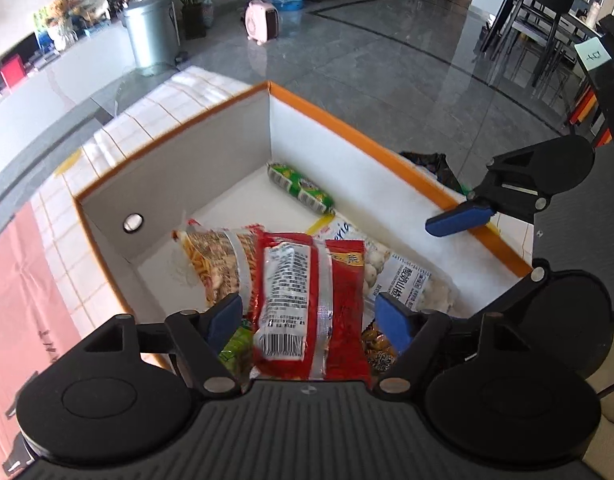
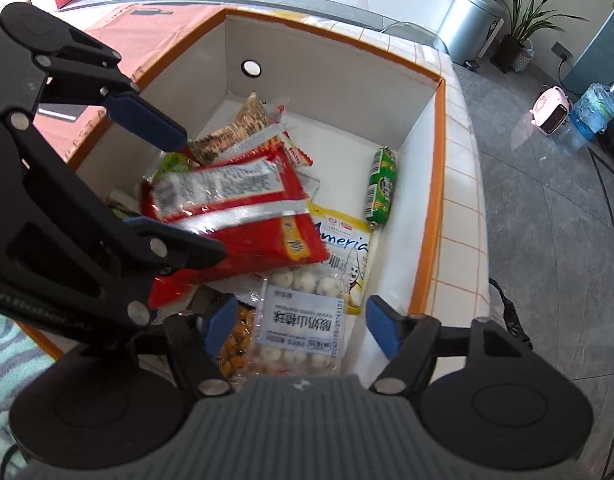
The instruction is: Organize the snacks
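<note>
A white box (image 1: 211, 160) with an orange rim holds the snacks. The left gripper (image 1: 309, 316) hangs over it with its jaws spread wide either side of a red packet (image 1: 307, 304), not pinching it. Under the packet lie a noodle bag (image 1: 211, 256) and a bag of white balls (image 2: 303, 320); a green sausage (image 2: 381, 186) lies alone by the wall. The right gripper (image 2: 299, 326) is wide open and empty.

Glossy red plastic snack packet (image 1: 307, 300) with silvery foil seams lies in a matt white box (image 2: 327, 68) (apparently cardboard), near a brushed-metal bin (image 1: 151, 32).
</note>
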Available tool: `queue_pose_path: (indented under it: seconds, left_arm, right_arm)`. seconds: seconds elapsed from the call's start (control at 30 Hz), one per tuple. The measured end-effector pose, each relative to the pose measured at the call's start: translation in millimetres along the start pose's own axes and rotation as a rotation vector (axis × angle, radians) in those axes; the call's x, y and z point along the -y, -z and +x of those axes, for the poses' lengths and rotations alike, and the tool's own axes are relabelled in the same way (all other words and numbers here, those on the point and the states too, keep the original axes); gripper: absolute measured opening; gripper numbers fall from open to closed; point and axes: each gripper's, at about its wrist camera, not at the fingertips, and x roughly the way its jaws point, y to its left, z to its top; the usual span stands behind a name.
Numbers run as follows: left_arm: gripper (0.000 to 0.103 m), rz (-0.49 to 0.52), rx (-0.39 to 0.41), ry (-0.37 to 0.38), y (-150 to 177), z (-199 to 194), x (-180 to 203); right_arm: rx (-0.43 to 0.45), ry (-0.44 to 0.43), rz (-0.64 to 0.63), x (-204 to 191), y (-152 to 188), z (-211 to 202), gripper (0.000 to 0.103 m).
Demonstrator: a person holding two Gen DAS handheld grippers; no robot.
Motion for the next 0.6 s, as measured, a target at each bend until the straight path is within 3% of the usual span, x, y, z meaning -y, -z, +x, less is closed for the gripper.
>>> queue_pose_path:
  seconds: [0.27,0.6]
  left_arm:
    - [0.089,-0.067,0.089,-0.055,8,-49,-1]
    - [0.089,-0.116,0.237,-0.199,35,-135,-3]
  right_arm:
    - [0.063,0.002,0.086,-5,2,-45,0.072]
    - [0.271,-0.025,0.197,-35,14,-128,0.081]
